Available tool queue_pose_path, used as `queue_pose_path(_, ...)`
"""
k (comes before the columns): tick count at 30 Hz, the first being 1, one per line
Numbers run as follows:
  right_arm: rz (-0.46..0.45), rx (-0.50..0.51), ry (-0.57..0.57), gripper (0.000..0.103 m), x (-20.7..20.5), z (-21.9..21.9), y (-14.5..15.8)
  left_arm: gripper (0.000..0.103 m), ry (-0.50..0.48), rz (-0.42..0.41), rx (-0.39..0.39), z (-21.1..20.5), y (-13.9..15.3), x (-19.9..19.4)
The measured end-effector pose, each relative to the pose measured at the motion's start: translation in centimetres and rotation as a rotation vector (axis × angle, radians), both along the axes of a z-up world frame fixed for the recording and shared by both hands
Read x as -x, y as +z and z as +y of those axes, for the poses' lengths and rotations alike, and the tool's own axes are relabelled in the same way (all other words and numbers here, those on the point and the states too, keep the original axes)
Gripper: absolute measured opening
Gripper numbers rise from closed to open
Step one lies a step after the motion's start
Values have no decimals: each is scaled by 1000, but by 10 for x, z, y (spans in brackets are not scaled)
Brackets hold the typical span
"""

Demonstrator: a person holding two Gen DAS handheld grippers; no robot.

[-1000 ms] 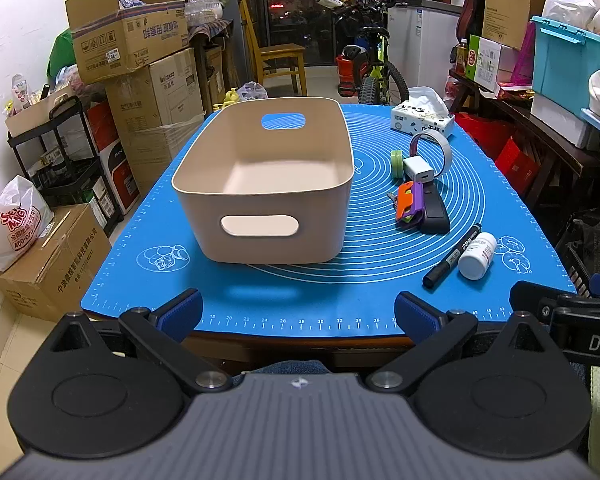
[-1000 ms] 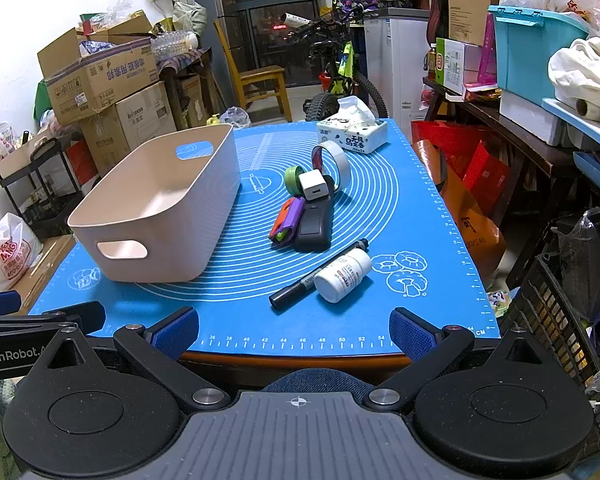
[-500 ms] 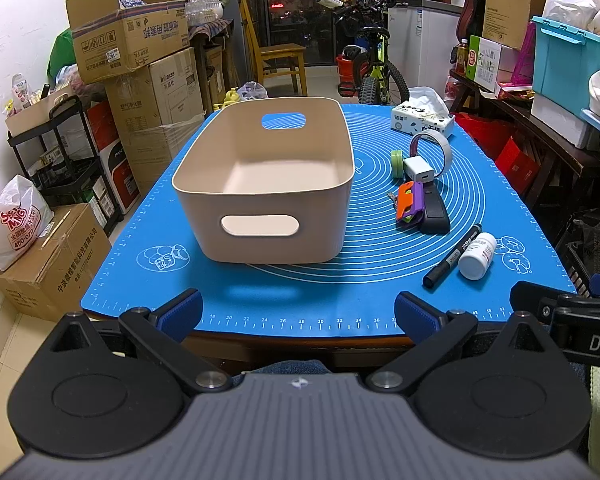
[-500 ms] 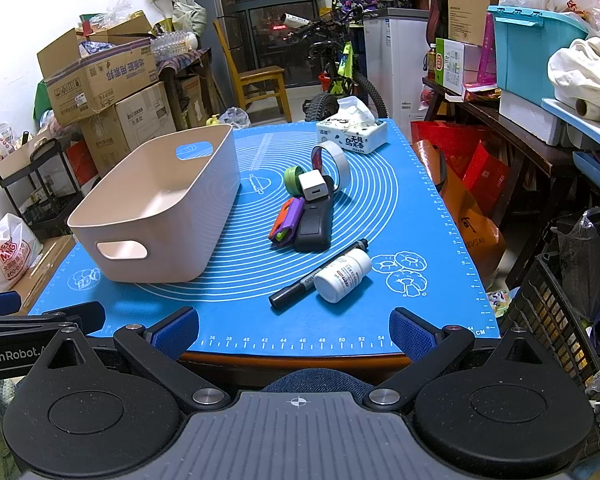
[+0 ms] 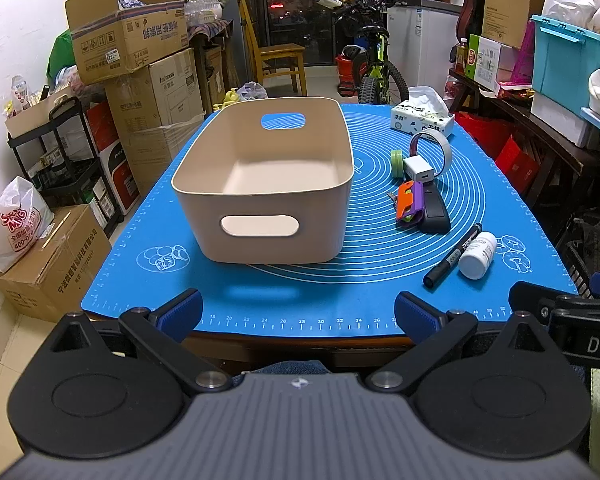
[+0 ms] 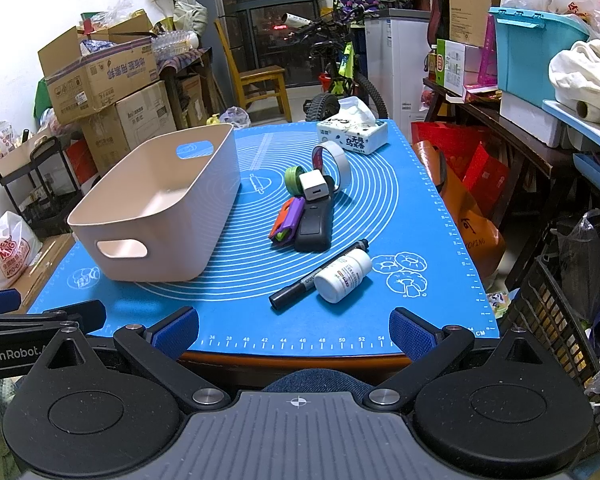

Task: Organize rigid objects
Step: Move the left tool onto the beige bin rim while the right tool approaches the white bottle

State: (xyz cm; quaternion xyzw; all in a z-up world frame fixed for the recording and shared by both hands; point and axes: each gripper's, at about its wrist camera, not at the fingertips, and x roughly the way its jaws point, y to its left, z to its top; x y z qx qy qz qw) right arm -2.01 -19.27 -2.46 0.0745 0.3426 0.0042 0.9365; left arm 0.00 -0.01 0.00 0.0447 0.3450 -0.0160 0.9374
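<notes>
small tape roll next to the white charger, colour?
Green small tape roll; clearest in the right wrist view.

Marker (image 5: pixel 452 255): part of its barrel hidden behind white bottle (image 5: pixel 478 255) in left view. Bottle label text too small to read in either view. Black remote (image 6: pixel 314 222): far end covered by white charger (image 6: pixel 312 185), left edge by orange-purple item (image 6: pixel 286 220); what that item is, cannot tell. Grey tape roll (image 5: pixel 432 148): lower part hidden behind charger. Green roll (image 6: pixel 293 178) partly behind charger in right view. Bin (image 5: pixel 268 178): floor near the front wall hidden by that wall. Bench (image 5: pixel 292 354) near edge cut by tongs bodies. Blue storage box (image 6: pixel 540 50) cut off at right edge.
</notes>
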Motion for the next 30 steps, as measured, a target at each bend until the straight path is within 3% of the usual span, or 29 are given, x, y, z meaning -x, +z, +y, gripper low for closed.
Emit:
queue_pose_path(8, 4, 15, -2, 100, -1, 3, 0, 101, 1, -8, -12, 2, -6, -3)
queue_pose_path(19, -4, -60, -6, 100, -4, -3, 12, 101, 14, -37, -71, 13, 27, -4)
queue_pose_path(30, -32, -68, -29, 100, -37, -11, 28, 102, 48, -56, -45, 53, 55, -51)
